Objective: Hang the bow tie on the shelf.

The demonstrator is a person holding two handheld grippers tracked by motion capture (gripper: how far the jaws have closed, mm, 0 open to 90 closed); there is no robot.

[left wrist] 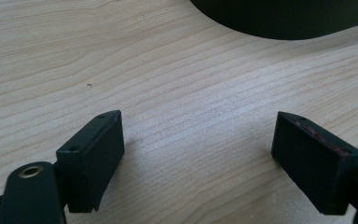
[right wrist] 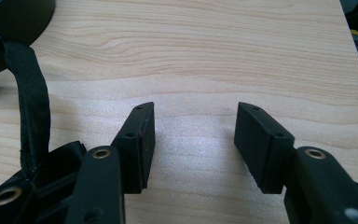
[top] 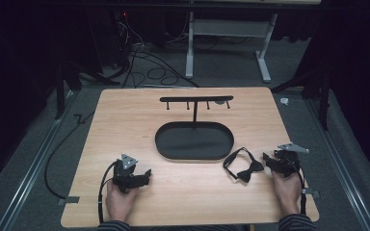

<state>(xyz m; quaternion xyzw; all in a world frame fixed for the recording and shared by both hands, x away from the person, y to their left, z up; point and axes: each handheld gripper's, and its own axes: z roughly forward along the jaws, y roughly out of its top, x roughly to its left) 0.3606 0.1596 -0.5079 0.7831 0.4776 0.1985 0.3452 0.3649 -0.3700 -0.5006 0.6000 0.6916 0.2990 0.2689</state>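
bow tie [top: 244, 168] lies flat on the table [top: 125, 125], just left of your right gripper [top: 271, 162] and in front of the stand's oval base [top: 194, 140], not yet held. your right gripper's jaws are spread with only bare wood between them, and the left gripper [top: 142, 179] is spread too, well apart from it. risk: you may pinch only the thin strap [right wrist: 28, 93], so the bow dangles and snags on the hooks [top: 196, 100], or scrape the wood going in flat.

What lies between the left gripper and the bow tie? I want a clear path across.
In the high view, bare wooden table lies between the left gripper and the bow tie; the black tray sits farther back.
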